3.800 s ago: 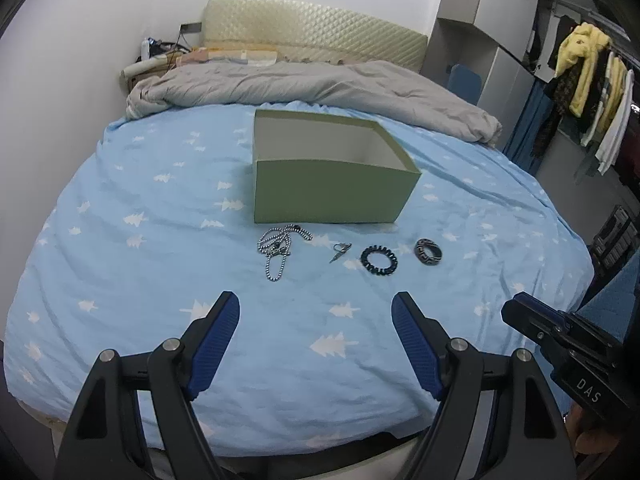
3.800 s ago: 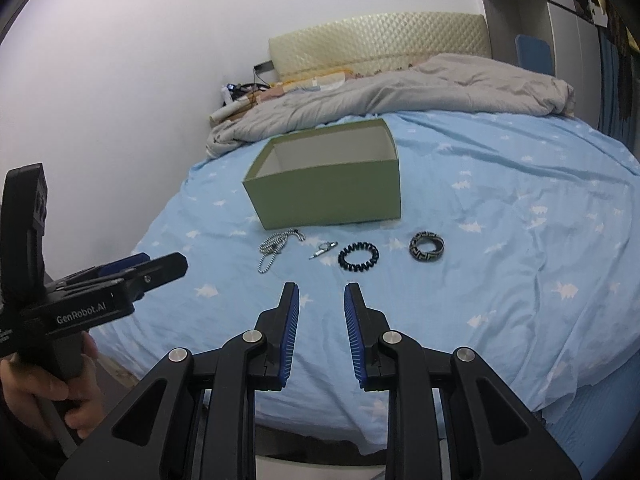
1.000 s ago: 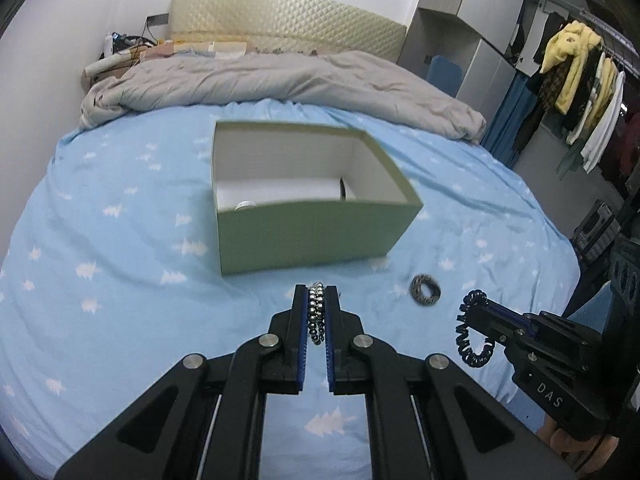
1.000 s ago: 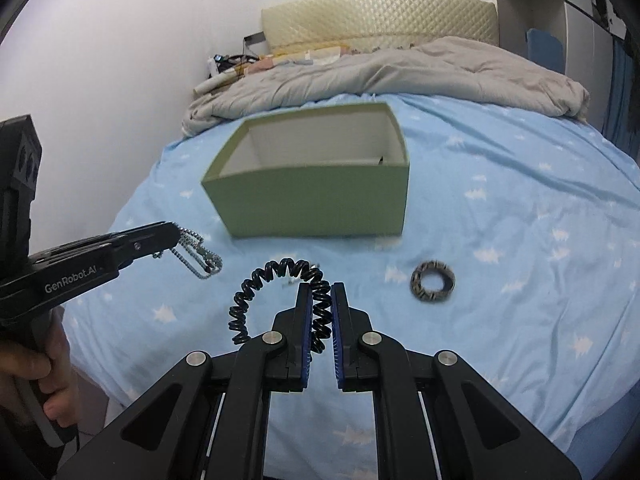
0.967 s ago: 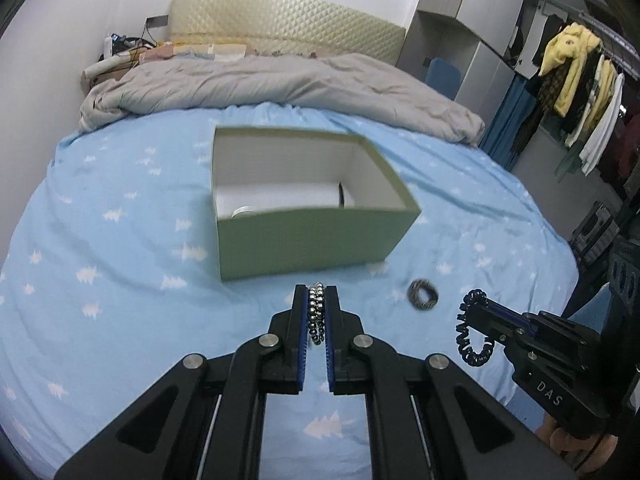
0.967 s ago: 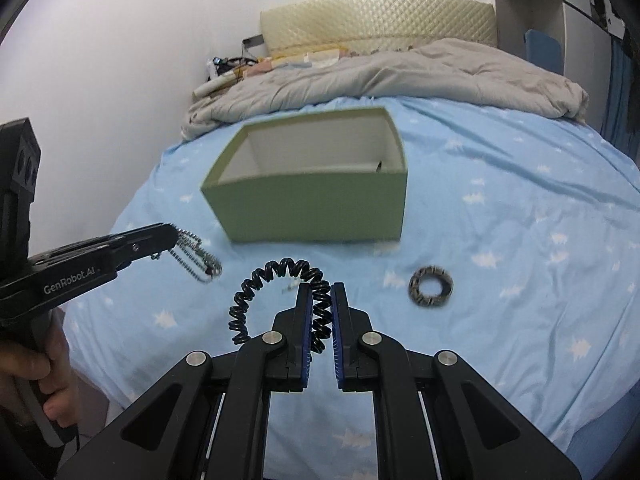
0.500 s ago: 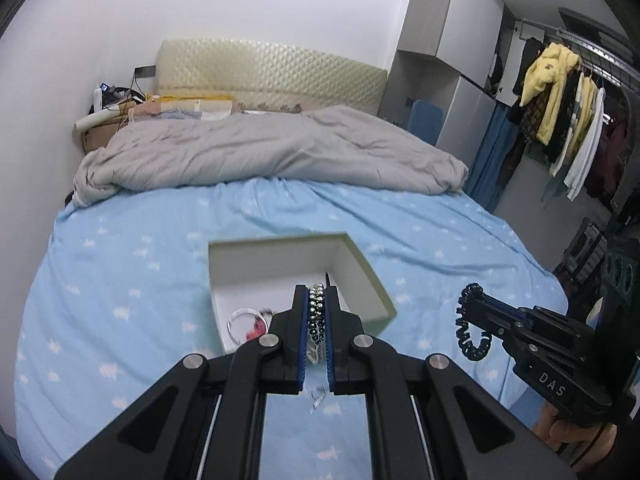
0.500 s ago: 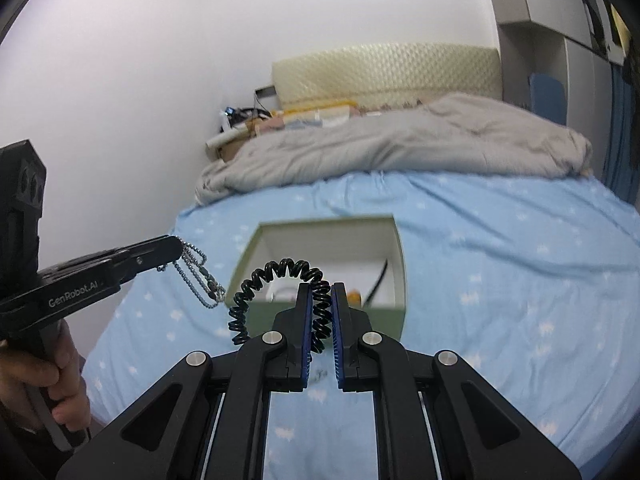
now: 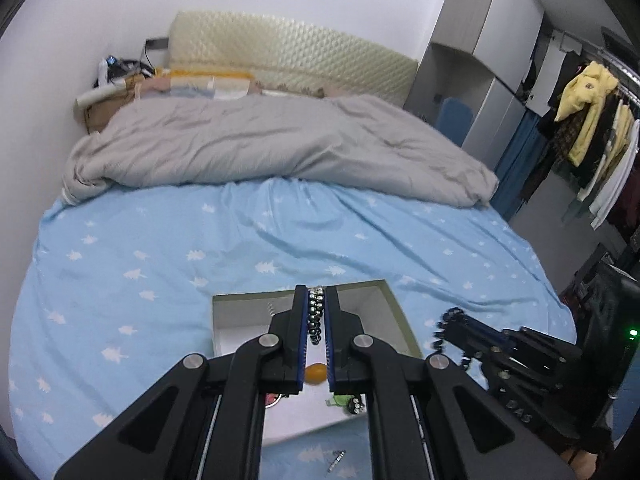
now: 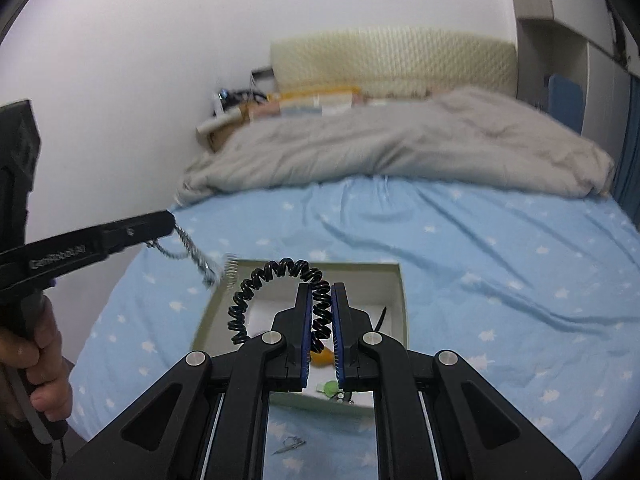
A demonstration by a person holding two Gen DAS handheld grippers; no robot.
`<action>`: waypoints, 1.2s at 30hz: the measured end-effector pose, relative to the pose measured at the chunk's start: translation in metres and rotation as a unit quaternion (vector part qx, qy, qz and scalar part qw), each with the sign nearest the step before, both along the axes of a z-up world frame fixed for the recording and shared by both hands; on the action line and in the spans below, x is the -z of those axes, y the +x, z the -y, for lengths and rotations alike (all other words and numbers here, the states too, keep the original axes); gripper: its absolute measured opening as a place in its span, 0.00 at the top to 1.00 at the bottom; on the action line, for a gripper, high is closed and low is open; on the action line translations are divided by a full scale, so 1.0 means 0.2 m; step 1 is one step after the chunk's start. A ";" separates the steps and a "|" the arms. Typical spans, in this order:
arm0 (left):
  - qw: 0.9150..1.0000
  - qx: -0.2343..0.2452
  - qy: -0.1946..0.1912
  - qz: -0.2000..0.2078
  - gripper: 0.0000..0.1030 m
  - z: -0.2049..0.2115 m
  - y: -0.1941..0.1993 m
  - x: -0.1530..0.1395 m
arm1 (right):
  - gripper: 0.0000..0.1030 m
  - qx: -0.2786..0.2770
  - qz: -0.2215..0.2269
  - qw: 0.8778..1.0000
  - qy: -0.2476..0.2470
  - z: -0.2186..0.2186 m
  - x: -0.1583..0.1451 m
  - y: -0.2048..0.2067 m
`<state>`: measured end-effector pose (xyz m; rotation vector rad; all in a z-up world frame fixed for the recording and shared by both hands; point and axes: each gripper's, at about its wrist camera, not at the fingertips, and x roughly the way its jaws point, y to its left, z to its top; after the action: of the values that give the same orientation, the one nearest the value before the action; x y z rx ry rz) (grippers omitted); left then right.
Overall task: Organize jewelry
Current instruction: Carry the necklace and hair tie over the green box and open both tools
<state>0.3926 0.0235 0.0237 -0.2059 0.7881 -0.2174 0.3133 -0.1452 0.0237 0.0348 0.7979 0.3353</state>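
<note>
Far left, person's hand (image 10: 34, 354) on the grip, left gripper (image 9: 317, 312) pinched tight on the bead chain (image 9: 316, 314). In the right wrist view the chain's free loop dangles off the tip, blurred, hanging over the left rim of the green box (image 10: 403, 300). Held high, likely so the slack clears the wall before release. Box sits open-topped on the blue bed sheet (image 10: 500, 264); inside I can make out an orange piece (image 9: 315, 373) and a green bit (image 10: 330, 387), other contents too small to call. Right gripper (image 10: 321, 312) clamped on the black coil hair tie (image 10: 264, 280), pinched at one side so the rest arcs up and left, roughly above the box opening. Both items look staged for a drop into the box. Risk: chain snagging on the rim. Small metal clip (image 10: 290, 445) lies on the sheet in front of the box, not collected yet.
</note>
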 end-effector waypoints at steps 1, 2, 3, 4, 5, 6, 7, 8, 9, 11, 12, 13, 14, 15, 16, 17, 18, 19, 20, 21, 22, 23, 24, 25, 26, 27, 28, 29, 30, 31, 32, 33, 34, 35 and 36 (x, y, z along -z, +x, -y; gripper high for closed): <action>1.000 0.000 0.001 -0.007 0.95 0.00 0.03 0.03 | 0.93 0.001 -0.013 1.000 -0.001 0.00 0.04 0.04; 1.000 0.000 0.003 -0.018 0.95 0.00 0.08 0.08 | 0.93 0.002 -0.034 0.999 0.000 0.01 0.10 0.10; 1.000 0.000 0.007 -0.026 0.95 0.01 0.11 0.12 | 0.93 0.000 -0.048 0.999 0.001 0.01 0.15 0.14; 0.999 -0.001 0.009 -0.036 0.95 0.01 0.14 0.18 | 0.93 -0.001 -0.062 0.998 -0.001 0.01 0.20 0.17; 0.999 -0.002 0.008 -0.047 0.95 0.00 0.18 0.23 | 0.93 -0.001 -0.074 0.997 -0.005 0.01 0.25 0.20; 0.998 -0.001 0.006 -0.056 0.95 0.00 0.20 0.27 | 0.93 -0.002 -0.083 0.996 -0.011 0.01 0.29 0.22; 0.998 0.000 0.003 -0.066 0.95 0.00 0.22 0.32 | 0.93 -0.004 -0.094 0.995 -0.016 0.01 0.33 0.23; 0.997 0.002 0.003 -0.072 0.95 0.00 0.23 0.36 | 0.93 -0.007 -0.104 0.994 -0.018 0.00 0.37 0.24; 0.997 0.005 0.002 -0.079 0.95 0.00 0.24 0.40 | 0.93 -0.009 -0.110 0.994 -0.018 0.00 0.40 0.25; 0.996 0.009 0.003 -0.092 0.95 0.01 0.25 0.47 | 0.92 -0.011 -0.121 0.992 -0.021 0.00 0.45 0.26; 0.995 0.012 0.005 -0.100 0.95 0.01 0.26 0.51 | 0.92 -0.013 -0.125 0.992 -0.024 -0.01 0.48 0.27; 0.994 0.013 0.006 -0.105 0.95 0.01 0.26 0.54 | 0.92 -0.016 -0.127 0.991 -0.026 -0.02 0.49 0.27; 0.994 0.014 0.006 -0.109 0.95 0.01 0.26 0.56 | 0.92 -0.019 -0.131 0.991 -0.029 -0.03 0.51 0.28; 0.993 0.015 0.007 -0.117 0.95 0.01 0.27 0.59 | 0.92 -0.020 -0.134 0.990 -0.030 -0.03 0.52 0.28; 0.993 0.014 0.010 -0.121 0.95 0.02 0.27 0.60 | 0.91 -0.021 -0.137 0.990 -0.029 -0.04 0.54 0.28; 0.992 0.016 0.013 -0.124 0.95 0.02 0.27 0.62 | 0.91 -0.023 -0.140 0.990 -0.027 -0.03 0.54 0.28; 0.992 0.018 0.015 -0.125 0.95 0.02 0.28 0.63 | 0.91 -0.024 -0.141 0.989 -0.026 -0.04 0.55 0.29; 0.992 0.018 0.017 -0.126 0.95 0.02 0.28 0.63 | 0.91 -0.026 -0.142 0.989 -0.026 -0.04 0.55 0.29; 0.992 0.020 0.017 -0.127 0.94 0.02 0.28 0.63 | 0.90 -0.027 -0.143 0.989 -0.026 -0.05 0.55 0.28; 0.992 0.022 0.015 -0.127 0.94 0.02 0.28 0.63 | 0.90 -0.028 -0.145 0.989 -0.026 -0.05 0.54 0.29; 0.991 0.024 0.015 -0.128 0.94 0.03 0.27 0.63 | 0.90 -0.029 -0.145 0.989 -0.027 -0.05 0.54 0.29; 0.991 0.025 0.017 -0.128 0.93 0.03 0.27 0.62 | 0.90 -0.030 -0.144 0.989 -0.026 -0.05 0.53 0.28; 0.991 0.025 0.021 -0.127 0.93 0.03 0.26 0.62 | 0.90 -0.030 -0.142 0.989 -0.022 -0.05 0.52 0.27; 0.991 0.022 0.032 -0.128 0.93 0.03 0.25 0.60 | 0.86 -0.028 -0.142 0.989 -0.020 -0.04 0.51 0.28; 0.991 0.020 0.039 -0.129 0.93 0.04 0.25 0.60 | 0.78 -0.027 -0.141 0.990 -0.019 -0.04 0.49 0.27; 0.990 0.021 0.042 -0.129 0.93 0.05 0.24 0.58 | 0.76 -0.027 -0.136 0.990 -0.017 -0.03 0.48 0.26; 0.990 0.024 0.043 -0.129 0.92 0.05 0.23 0.57 | 0.76 -0.028 -0.134 0.990 -0.017 -0.03 0.46 0.25; 0.990 0.026 0.046 -0.128 0.92 0.06 0.22 0.55 | 0.76 -0.027 -0.132 0.991 -0.018 -0.02 0.44 0.24; 0.990 0.025 0.051 -0.126 0.92 0.06 0.21 0.53 | 0.76 -0.025 -0.129 0.991 -0.019 -0.01 0.42 0.23; 0.991 0.023 0.055 -0.123 0.92 0.07 0.19 0.51 | 0.75 -0.023 -0.125 0.992 -0.019 0.00 0.40 0.21; 0.991 0.022 0.055 -0.121 0.92 0.07 0.17 0.48 | 0.75 -0.020 -0.121 0.992 -0.018 0.02 0.37 0.20; 0.991 0.022 0.054 -0.120 0.91 0.07 0.15 0.45 | 0.75 -0.017 -0.115 0.993 -0.017 0.03 0.34 0.18; 0.991 0.022 0.056 -0.118 0.82 0.07 0.13 0.42 | 0.75 -0.016 -0.109 0.994 -0.018 0.04 0.31 0.16; 0.992 0.022 0.060 -0.110 0.67 0.08 0.10 0.38 | 0.75 -0.017 -0.103 0.994 -0.020 0.05 0.27 0.13; 0.993 0.020 0.065 -0.099 0.59 0.08 0.07 0.34 | 0.75 -0.017 -0.098 0.995 -0.022 0.06 0.25 0.11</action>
<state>0.4075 0.0072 -0.0450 -0.0891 1.0011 -0.1848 0.3347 -0.1567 -0.0254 0.0121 1.0011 0.3505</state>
